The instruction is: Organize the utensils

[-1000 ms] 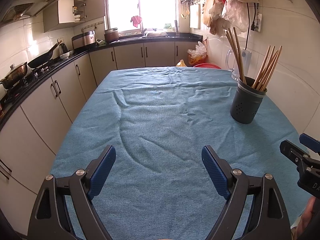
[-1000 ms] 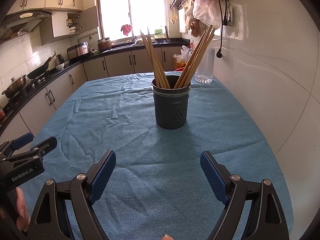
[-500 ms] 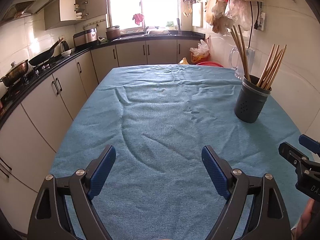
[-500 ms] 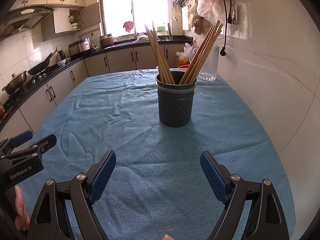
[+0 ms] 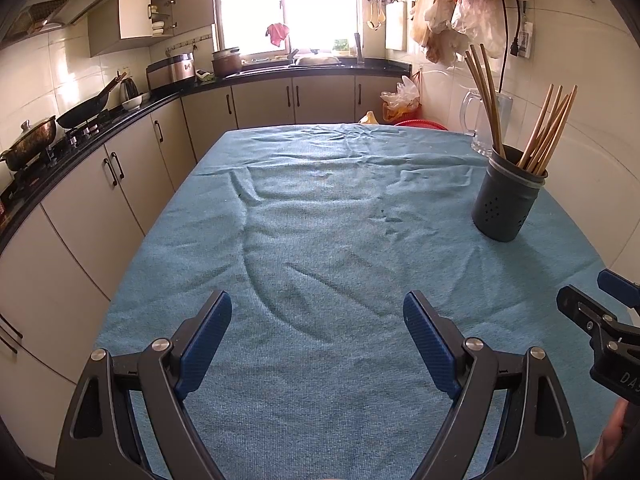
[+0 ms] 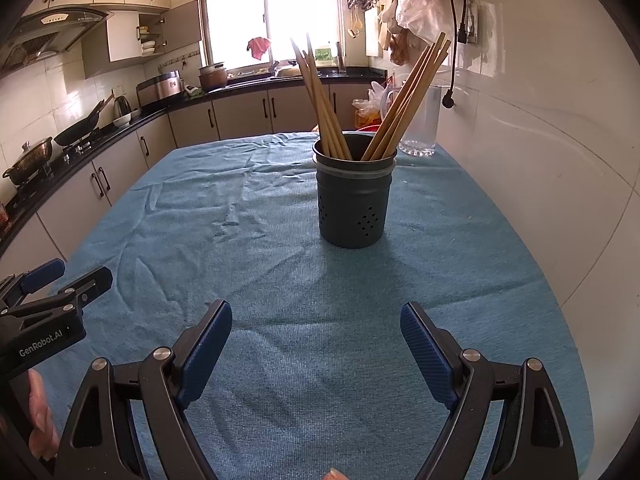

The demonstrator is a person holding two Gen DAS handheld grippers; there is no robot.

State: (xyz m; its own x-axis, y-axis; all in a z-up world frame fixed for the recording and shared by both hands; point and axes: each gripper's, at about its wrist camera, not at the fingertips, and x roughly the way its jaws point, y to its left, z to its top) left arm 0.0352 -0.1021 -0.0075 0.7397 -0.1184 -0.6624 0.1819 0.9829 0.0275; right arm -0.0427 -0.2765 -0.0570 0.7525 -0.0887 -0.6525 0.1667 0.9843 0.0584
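Observation:
A dark grey perforated holder [image 6: 354, 196] stands upright on the blue tablecloth [image 6: 280, 280], with several wooden chopsticks [image 6: 404, 98] leaning in it in two bunches. In the left wrist view the holder [image 5: 506, 196] is at the far right. My right gripper [image 6: 316, 320] is open and empty, low over the cloth, well short of the holder. My left gripper [image 5: 318, 312] is open and empty over the near middle of the cloth. Each gripper shows at the edge of the other's view.
A clear glass jug [image 6: 422, 124] stands behind the holder by the white tiled wall. Kitchen counters with a stove, pans [image 5: 28, 140] and a rice cooker [image 5: 172, 70] run along the left and back. Plastic bags [image 5: 460, 0] hang above the table's far right.
Both grippers have drawn back a little from the table's far end, so the holder looks slightly farther off. Both stay open and empty.

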